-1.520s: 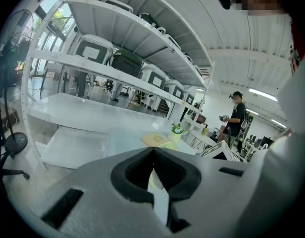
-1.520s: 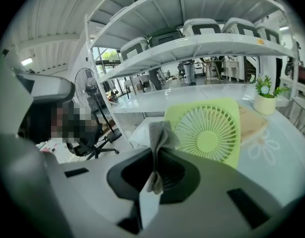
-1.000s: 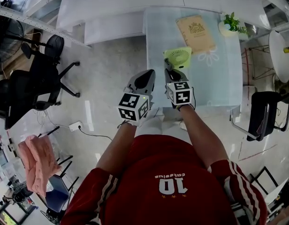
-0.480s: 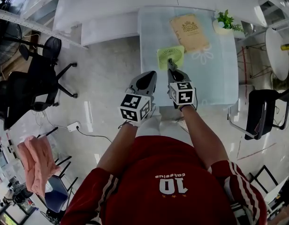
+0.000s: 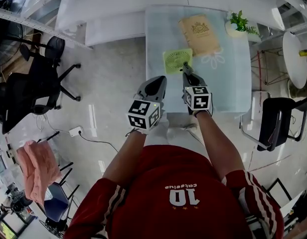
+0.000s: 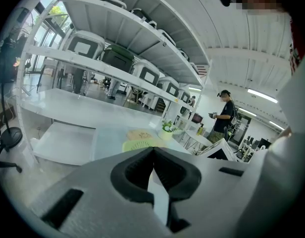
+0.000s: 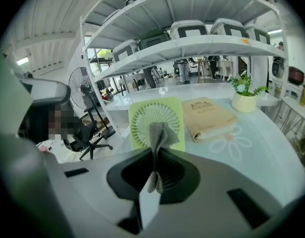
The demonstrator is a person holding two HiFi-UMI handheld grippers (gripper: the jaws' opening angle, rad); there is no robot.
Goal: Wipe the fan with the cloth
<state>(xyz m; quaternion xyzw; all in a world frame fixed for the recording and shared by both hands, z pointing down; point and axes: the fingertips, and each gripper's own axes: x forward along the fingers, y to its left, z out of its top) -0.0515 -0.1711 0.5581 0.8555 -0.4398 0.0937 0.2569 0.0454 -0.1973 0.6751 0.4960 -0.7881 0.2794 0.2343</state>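
Observation:
A small light-green square fan [image 5: 177, 60] lies on the pale blue table [image 5: 233, 91], also in the right gripper view as the fan [image 7: 156, 121]. My right gripper [image 5: 186, 69] is shut on a grey cloth [image 7: 159, 135], whose free end pokes out of the jaws just in front of the fan's grille. My left gripper [image 5: 154, 87] hangs left of the table over the floor, jaws together with nothing between them. In the left gripper view the left gripper [image 6: 153, 150] points at the table, and the fan [image 6: 140, 144] shows just above its tips.
A tan book [image 5: 199, 29] lies beyond the fan, with a potted plant [image 5: 238, 25] at the table's far right corner. White shelving [image 5: 118, 4] runs behind. Black office chairs [image 5: 39, 83] stand at left, another chair [image 5: 275, 123] at right. A person [image 6: 223, 117] stands far off.
The fan has shifted left and slightly up in the head view as the view moved. My right gripper with the cloth has come closer to the fan's near edge.

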